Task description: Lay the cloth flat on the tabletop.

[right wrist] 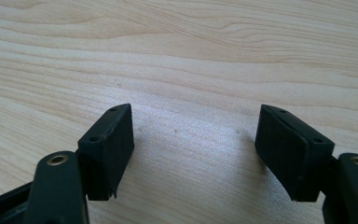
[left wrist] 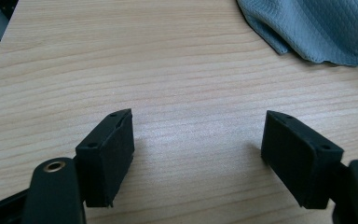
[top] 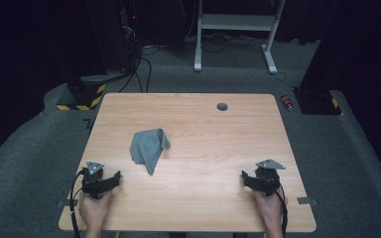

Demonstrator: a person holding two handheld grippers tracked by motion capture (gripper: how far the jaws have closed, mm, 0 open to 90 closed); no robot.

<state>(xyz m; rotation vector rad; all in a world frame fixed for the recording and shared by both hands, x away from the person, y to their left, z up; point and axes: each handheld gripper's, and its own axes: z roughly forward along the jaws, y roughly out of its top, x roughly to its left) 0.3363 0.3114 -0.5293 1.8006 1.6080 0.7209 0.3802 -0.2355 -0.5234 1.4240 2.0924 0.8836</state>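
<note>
A crumpled grey cloth (top: 149,148) lies on the wooden table (top: 193,124), left of the middle. In the left gripper view its edge (left wrist: 317,32) shows at the top right, well beyond the jaws. My left gripper (top: 110,181) rests near the front left of the table, open, with bare wood between its jaws (left wrist: 198,144). At the front right sits my right gripper (top: 248,179), also open with nothing between its jaws (right wrist: 193,140). Each is held by a hand coming in from the bottom edge.
A small round grey grommet (top: 222,106) is set in the table near its far edge. Beyond the table stand a white desk frame (top: 235,29), cables and dark equipment on grey carpet. A small red object (top: 287,102) lies on the floor at the right.
</note>
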